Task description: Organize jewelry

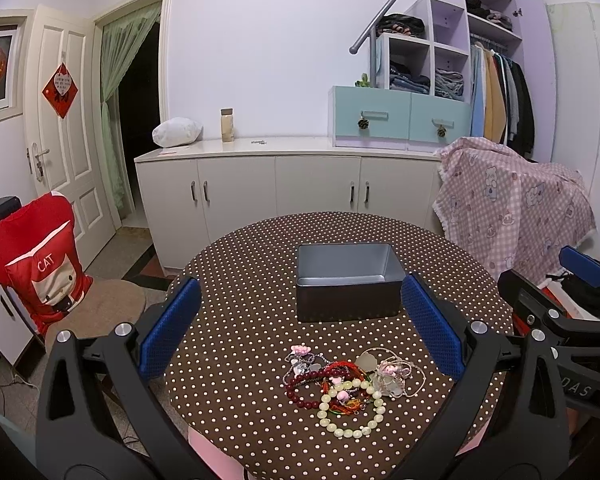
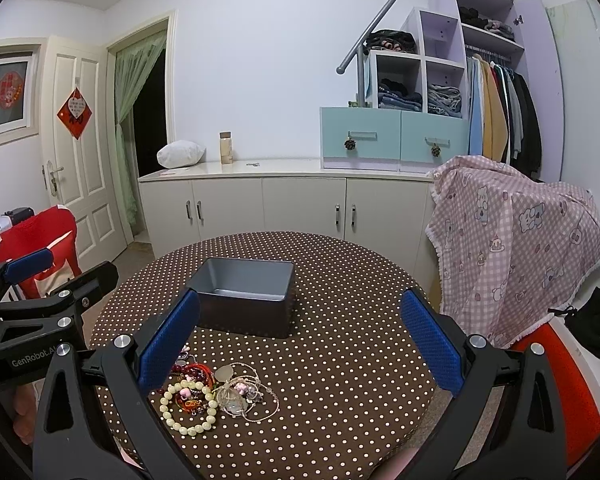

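A tangled pile of jewelry point(image 1: 342, 388) lies on the round polka-dot table point(image 1: 240, 320), near its front edge. It holds a pale green bead bracelet point(image 1: 352, 410), a dark red bead bracelet point(image 1: 300, 390), red cords, pink charms and a thin string necklace point(image 1: 404, 376). An empty grey metal box point(image 1: 348, 280) stands behind it. My left gripper point(image 1: 300, 324) is open and empty, held above the table before the pile. My right gripper point(image 2: 300, 340) is open and empty; the pile point(image 2: 216, 394) lies by its left finger, the box point(image 2: 246, 296) beyond.
A chair with a red cover point(image 1: 40, 264) stands left of the table. A chair draped in pink checked cloth point(image 2: 512, 240) stands to the right. White cabinets point(image 1: 284, 188) line the back wall with a jar and blue drawers on top.
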Action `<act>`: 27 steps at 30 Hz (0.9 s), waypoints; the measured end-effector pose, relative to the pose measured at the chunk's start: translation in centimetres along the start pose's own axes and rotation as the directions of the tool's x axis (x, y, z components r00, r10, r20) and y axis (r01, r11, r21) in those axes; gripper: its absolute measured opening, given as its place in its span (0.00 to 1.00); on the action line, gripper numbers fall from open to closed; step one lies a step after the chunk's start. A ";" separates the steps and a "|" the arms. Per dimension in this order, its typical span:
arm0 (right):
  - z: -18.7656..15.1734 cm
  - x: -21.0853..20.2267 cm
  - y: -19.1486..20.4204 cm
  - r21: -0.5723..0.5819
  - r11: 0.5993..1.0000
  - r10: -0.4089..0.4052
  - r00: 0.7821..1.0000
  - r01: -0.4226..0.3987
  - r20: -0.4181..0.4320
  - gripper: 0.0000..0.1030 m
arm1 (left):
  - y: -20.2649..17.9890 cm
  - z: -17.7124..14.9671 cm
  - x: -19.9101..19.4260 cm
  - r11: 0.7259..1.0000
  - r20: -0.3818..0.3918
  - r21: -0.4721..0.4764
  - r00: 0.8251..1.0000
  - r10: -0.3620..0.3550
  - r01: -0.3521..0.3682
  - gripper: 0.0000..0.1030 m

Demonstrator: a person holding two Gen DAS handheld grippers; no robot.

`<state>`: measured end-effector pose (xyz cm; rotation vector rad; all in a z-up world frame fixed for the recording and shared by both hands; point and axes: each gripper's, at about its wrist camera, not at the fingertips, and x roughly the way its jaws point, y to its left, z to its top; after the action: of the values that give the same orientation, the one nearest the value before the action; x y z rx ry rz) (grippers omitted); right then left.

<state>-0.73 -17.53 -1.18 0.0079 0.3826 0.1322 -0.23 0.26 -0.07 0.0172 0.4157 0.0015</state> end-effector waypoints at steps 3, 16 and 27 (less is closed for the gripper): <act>-0.2 0.5 0.1 0.003 1.000 0.006 1.000 -0.006 -0.017 0.93 | 0.2 -0.3 0.6 1.000 -0.020 -0.003 1.000 0.001 -0.001 0.95; -2.5 3.9 0.8 0.000 1.000 0.024 0.989 -0.025 -0.145 0.93 | 1.3 -2.8 3.6 1.000 -0.151 -0.010 0.989 0.001 -0.002 0.95; -6.1 7.3 0.7 0.004 1.000 0.009 0.952 -0.008 -0.307 0.93 | 2.3 -6.7 6.9 1.000 -0.332 0.000 0.943 -0.025 0.027 0.95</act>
<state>3.68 -16.00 -9.51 -0.0090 0.6946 0.1417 3.38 2.69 -8.94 0.0161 0.7547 -0.0228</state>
